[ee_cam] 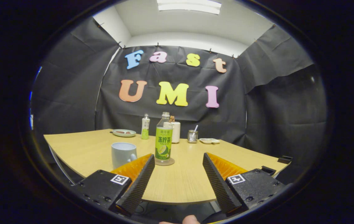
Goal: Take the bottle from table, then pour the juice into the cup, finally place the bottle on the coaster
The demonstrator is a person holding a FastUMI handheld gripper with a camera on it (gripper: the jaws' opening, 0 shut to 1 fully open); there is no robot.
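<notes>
Gripper view: The gripper [178, 161] is held with the jaws spread wide and nothing between them. The bottle [164, 139] is seen upright on the surface [183, 177], just ahead of the left finger. It appears already to be resting on a round coaster [165, 162]. The cup [123, 154] is located just beside the bottle on its left, partly hidden behind the left finger. Further objects are ranged at the far side of the surface: a second bottle [145, 126], a plate [124, 133], a white jar [175, 131], a mesh holder [192, 136] and a small dish [209, 141].

Handling: The bottle is judged to be thin clear plastic with a wrapped label. It is expected to be light, smooth and somewhat slippery, and to yield if squeezed hard. The fill level cannot be read. A grasp across the labelled middle of the body is recommended, below the tapered shoulder, so that tilt is controlled during pouring. The cap appears to be fitted; this cannot be confirmed.
</notes>
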